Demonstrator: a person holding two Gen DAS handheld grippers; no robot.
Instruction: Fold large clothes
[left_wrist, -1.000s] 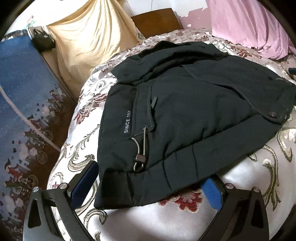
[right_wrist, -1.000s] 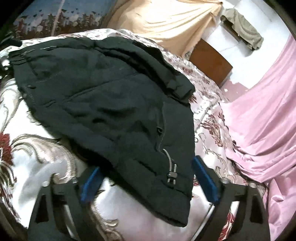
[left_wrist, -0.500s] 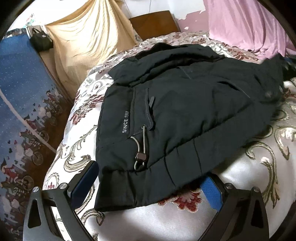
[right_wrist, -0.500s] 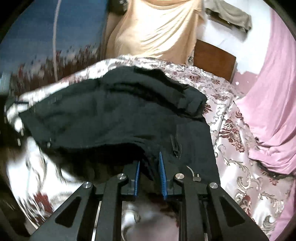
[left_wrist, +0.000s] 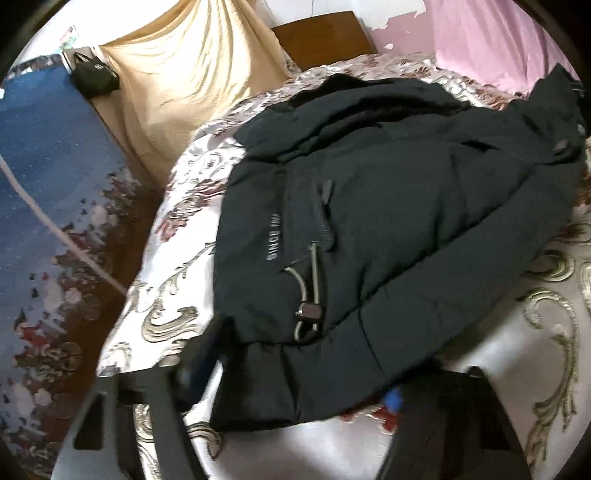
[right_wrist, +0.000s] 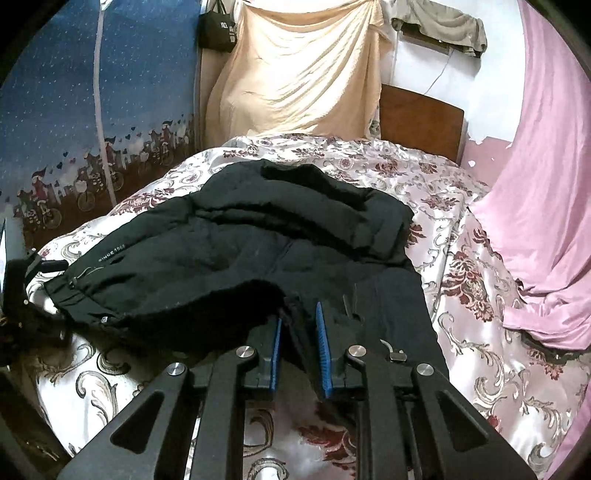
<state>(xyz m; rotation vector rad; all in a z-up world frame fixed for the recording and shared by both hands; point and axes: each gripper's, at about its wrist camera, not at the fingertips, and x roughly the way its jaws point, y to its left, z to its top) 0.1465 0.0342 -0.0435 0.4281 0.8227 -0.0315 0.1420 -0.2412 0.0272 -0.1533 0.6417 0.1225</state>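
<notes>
Floral satin bedding (right_wrist: 461, 229) in white, gold and dark red covers the bed, with a peach cloth (right_wrist: 303, 70) hung at its head beside a brown headboard (right_wrist: 421, 118), a blue patterned curtain (right_wrist: 74, 92) on one side and a pink drape (right_wrist: 546, 184) on the other. On the bedding lies the black jacket (left_wrist: 388, 229), a thick padded garment spread broad and rumpled, its collar end bunched toward the headboard. Pale lettering reading "SINCE" with a year runs down one panel next to a zip pocket, and a grey elastic drawcord (left_wrist: 308, 291) with a dark toggle loops near the ribbed hem. The jacket's far corner stands lifted off the bed at the right edge of the left wrist view. The left gripper (left_wrist: 295, 373) sits at the hem corner nearest it, blurred, its jaws closing with the hem between them; whether the pads already press the cloth cannot be told. The right gripper (right_wrist: 299, 350) has its blue pads (right_wrist: 275, 354) drawn narrow and pinched on a fold of the jacket's edge, which rises off the bedding into the jaws.
</notes>
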